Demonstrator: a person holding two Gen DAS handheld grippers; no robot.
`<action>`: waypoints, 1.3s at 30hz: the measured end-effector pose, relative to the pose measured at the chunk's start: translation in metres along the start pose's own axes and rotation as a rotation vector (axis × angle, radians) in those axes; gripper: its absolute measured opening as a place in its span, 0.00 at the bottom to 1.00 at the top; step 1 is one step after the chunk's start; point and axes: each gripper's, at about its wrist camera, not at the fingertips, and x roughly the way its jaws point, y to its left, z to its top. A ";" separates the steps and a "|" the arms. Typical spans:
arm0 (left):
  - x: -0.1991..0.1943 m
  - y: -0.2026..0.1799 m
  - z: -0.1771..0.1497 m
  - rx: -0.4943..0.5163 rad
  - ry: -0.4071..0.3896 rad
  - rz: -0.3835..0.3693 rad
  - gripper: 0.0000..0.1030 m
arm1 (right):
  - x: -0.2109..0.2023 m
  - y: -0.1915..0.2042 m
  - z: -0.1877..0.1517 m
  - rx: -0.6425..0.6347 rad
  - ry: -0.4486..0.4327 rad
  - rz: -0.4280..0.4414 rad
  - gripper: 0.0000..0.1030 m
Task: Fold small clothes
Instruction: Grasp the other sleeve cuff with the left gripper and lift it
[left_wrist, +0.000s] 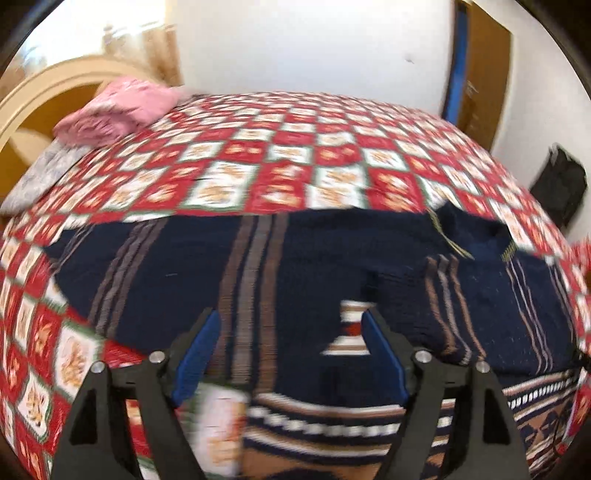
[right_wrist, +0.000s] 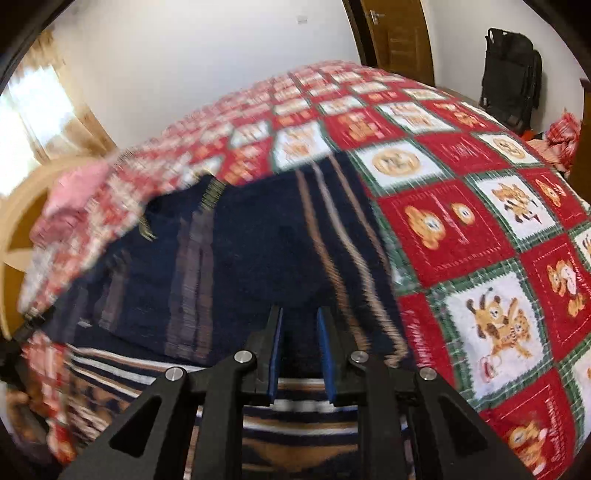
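Observation:
A navy knitted sweater (left_wrist: 314, 251) with brown and white stripes lies spread on a red and white checked bedspread (left_wrist: 277, 166). Its patterned hem lies nearest the cameras. In the left wrist view my left gripper (left_wrist: 291, 317) hovers over the sweater's lower middle with its jaws wide open and nothing between the blue pads. In the right wrist view the sweater (right_wrist: 258, 240) fills the centre. My right gripper (right_wrist: 300, 312) is low over its hem, pads a narrow gap apart. I see no cloth pinched between them.
Pink clothes (left_wrist: 118, 107) are piled at the bed's far left by a curved wooden headboard (left_wrist: 37, 96). A black bag (right_wrist: 513, 74) leans on the wall past the bed's right side, beside a wooden door (right_wrist: 402, 37). Red checked cloth (right_wrist: 561, 136) lies at the far right.

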 end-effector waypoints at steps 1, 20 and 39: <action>-0.002 0.010 0.001 -0.020 -0.002 0.008 0.82 | -0.007 0.005 0.000 -0.003 -0.021 0.015 0.19; 0.053 0.276 0.032 -0.573 -0.013 0.329 0.99 | -0.021 0.120 -0.024 -0.165 -0.026 0.250 0.55; 0.094 0.231 0.046 -0.414 0.046 0.379 0.14 | -0.014 0.107 -0.026 -0.098 0.018 0.226 0.55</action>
